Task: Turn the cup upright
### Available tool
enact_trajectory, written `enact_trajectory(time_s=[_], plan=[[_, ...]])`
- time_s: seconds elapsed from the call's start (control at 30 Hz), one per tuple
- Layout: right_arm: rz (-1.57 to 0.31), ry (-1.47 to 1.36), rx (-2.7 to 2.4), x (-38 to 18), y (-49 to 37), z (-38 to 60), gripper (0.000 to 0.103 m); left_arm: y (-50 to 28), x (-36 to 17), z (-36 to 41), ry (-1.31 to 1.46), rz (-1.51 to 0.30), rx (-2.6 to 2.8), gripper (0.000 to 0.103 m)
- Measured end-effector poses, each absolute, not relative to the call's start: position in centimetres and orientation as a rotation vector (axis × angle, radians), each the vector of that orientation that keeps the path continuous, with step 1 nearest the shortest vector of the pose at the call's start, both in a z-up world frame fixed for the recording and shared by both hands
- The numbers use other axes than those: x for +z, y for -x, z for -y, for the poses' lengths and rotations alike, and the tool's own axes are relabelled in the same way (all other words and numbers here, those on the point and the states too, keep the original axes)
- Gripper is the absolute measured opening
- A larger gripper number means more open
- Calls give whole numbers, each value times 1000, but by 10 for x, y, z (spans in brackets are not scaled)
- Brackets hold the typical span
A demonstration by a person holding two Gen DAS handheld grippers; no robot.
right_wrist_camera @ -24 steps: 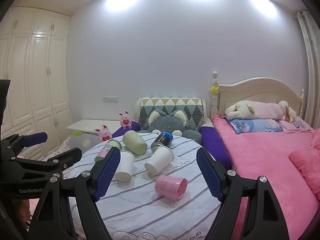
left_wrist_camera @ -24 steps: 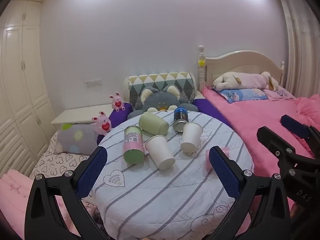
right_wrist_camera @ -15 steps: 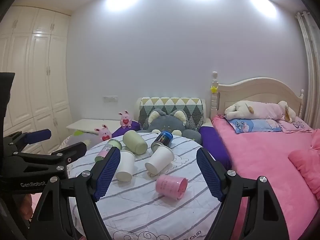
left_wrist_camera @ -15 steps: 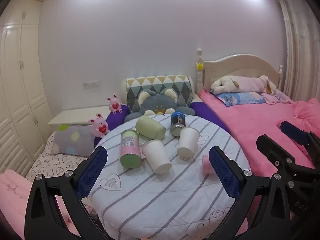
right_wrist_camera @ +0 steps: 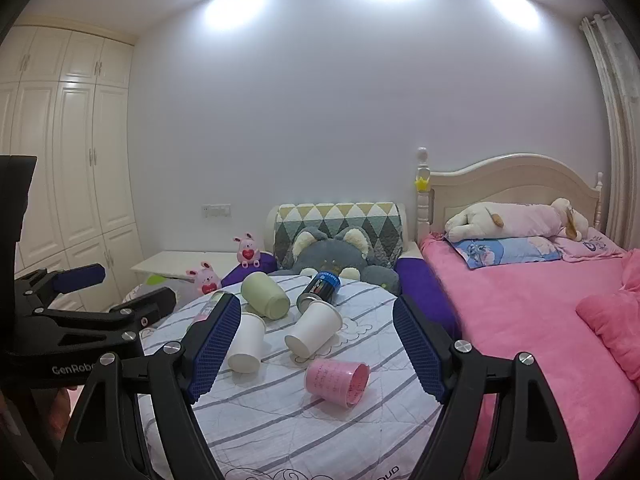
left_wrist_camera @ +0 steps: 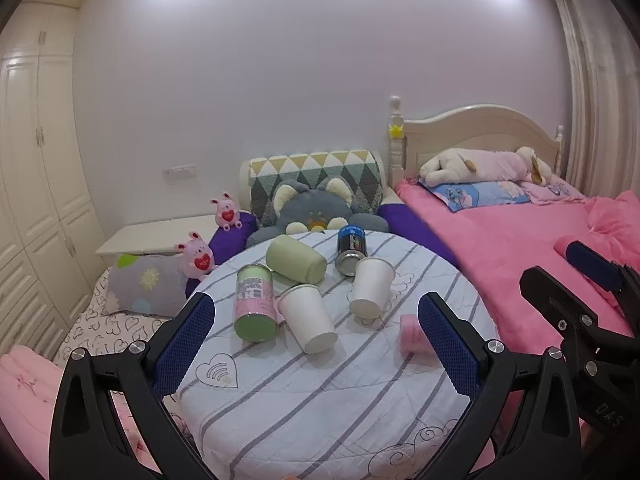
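Observation:
Several cups and cans lie on their sides on a round table with a striped cloth (left_wrist_camera: pixel 320 400). A pink cup (right_wrist_camera: pixel 337 381) lies nearest, mouth facing right; in the left wrist view (left_wrist_camera: pixel 413 335) it is partly behind the right finger. Two white paper cups (left_wrist_camera: pixel 308 319) (left_wrist_camera: pixel 371 288) lie on their sides, as do a green cup (left_wrist_camera: pixel 295 260), a pink-and-green can (left_wrist_camera: pixel 255 307) and a dark blue can (left_wrist_camera: pixel 350 247). My left gripper (left_wrist_camera: pixel 316 352) is open and empty above the table's near part. My right gripper (right_wrist_camera: pixel 316 346) is open and empty above the pink cup.
A pink bed (right_wrist_camera: pixel 540 320) with a plush dog stands to the right. A grey plush cat (left_wrist_camera: pixel 316 208), patterned cushion and small pink toys sit behind the table. White wardrobes (right_wrist_camera: pixel 68 180) line the left wall. Each gripper shows at the edge of the other's view.
The left gripper has risen and pulled back a little, so the table sits lower and smaller in its view. The right gripper has barely moved. The cups have not moved.

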State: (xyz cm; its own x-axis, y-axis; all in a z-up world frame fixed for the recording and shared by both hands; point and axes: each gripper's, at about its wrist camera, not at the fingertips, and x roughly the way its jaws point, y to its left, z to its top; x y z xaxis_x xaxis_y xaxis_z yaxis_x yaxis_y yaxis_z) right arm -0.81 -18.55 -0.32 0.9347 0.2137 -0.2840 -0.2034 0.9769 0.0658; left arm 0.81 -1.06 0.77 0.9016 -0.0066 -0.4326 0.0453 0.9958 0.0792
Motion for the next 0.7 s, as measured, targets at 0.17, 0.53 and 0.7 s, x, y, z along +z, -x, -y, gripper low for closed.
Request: enact_trajectory(time_s=[0.17, 0.53, 0.7], plan=[[-299, -37, 219, -4, 4, 183, 80, -11, 6, 10, -94, -451, -19, 103], [-329, -34, 215, -10, -9, 182, 80, -26, -5, 2, -67, -497, -21, 103], [-342, -35, 208, -9, -14, 181, 80, -33, -10, -5, -55, -515, -16, 103]])
